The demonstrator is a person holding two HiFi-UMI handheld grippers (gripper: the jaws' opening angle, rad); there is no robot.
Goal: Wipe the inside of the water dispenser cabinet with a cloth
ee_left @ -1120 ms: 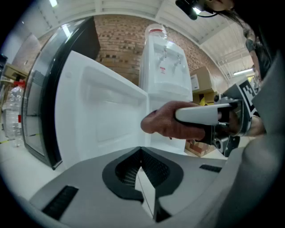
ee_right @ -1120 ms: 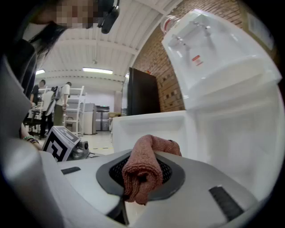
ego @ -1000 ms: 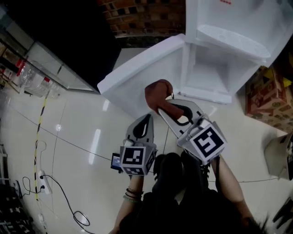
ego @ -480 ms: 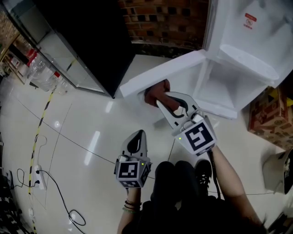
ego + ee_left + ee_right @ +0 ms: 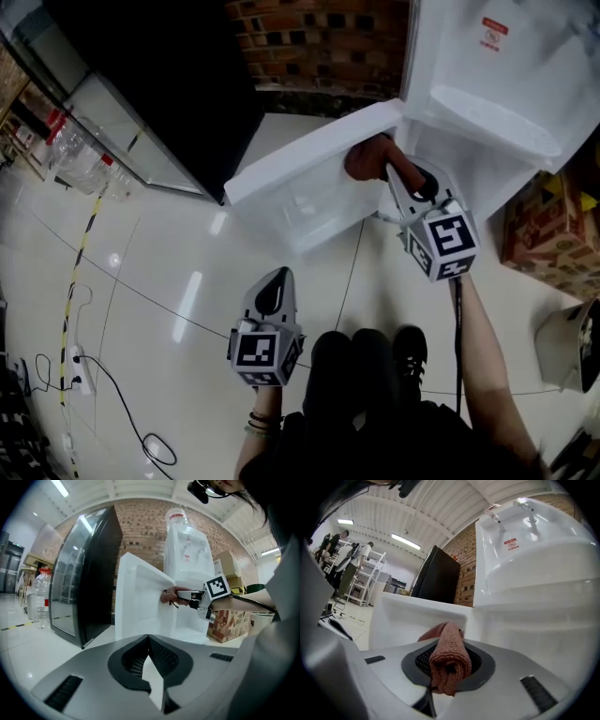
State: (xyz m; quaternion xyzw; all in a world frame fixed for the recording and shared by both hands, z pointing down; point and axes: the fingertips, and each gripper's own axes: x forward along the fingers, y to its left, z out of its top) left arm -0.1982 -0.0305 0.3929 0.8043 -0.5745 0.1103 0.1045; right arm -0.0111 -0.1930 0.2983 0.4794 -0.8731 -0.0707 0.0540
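The white water dispenser (image 5: 497, 84) stands at the upper right, its lower cabinet door (image 5: 300, 187) swung open to the left. My right gripper (image 5: 401, 176) is shut on a reddish-brown cloth (image 5: 367, 159), and holds it at the cabinet opening next to the door's hinge edge. In the right gripper view the cloth (image 5: 447, 656) bulges from the shut jaws, with the door (image 5: 417, 616) behind it. My left gripper (image 5: 277, 281) hangs lower over the floor, shut and empty. It faces the door (image 5: 140, 602) and the cloth (image 5: 168, 595).
A black glass-fronted fridge (image 5: 159, 84) stands left of the dispenser against a brick wall (image 5: 319, 42). Cardboard boxes (image 5: 548, 234) sit to the right. Plastic bottles (image 5: 80, 141) and a power strip with cable (image 5: 80, 361) lie at the left. The person's shoes (image 5: 366, 361) are below.
My right gripper has carried the cloth up and to the right, from in front of the open door to the cabinet opening. The left gripper has drawn back lower.
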